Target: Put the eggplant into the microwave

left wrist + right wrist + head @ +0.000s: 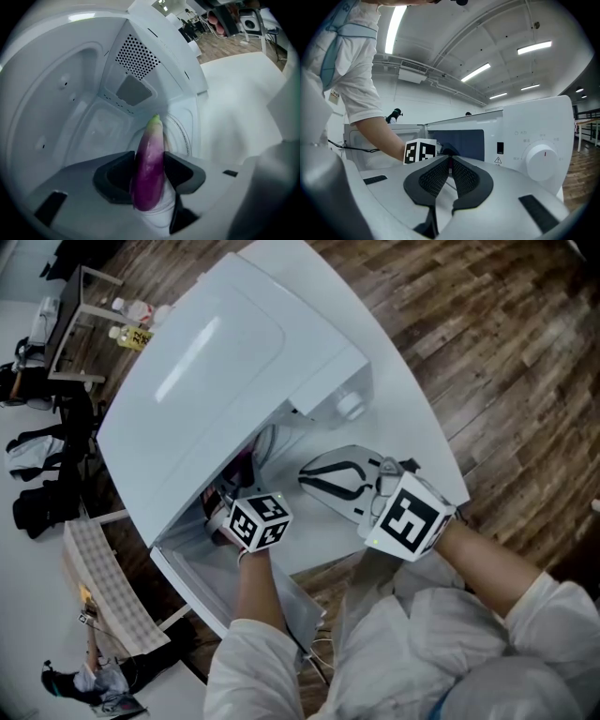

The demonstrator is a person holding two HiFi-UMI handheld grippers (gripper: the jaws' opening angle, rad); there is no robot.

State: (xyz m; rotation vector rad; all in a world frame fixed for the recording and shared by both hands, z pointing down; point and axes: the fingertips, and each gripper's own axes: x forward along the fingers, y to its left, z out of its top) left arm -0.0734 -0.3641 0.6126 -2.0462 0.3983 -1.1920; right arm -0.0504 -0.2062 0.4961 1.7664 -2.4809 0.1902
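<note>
The left gripper (149,174) is clamped on a glossy purple eggplant with a pale green tip (152,140), gripping it across its thick middle. Both are inside the cavity of the white box-shaped microwave oven (70,98), with the tip pointing toward the back. The eggplant looks light and firm but smooth-skinned, so it may slip or roll once let go; the fat middle seems the soundest place to hold. The cavity walls stand near on all sides, with a perforated vent panel (136,56) beyond the tip, so there is little room to swing, though the way back out looks open. The right gripper (450,173), jaws pressed together on nothing, hovers outside near the round white dial (541,159).
</note>
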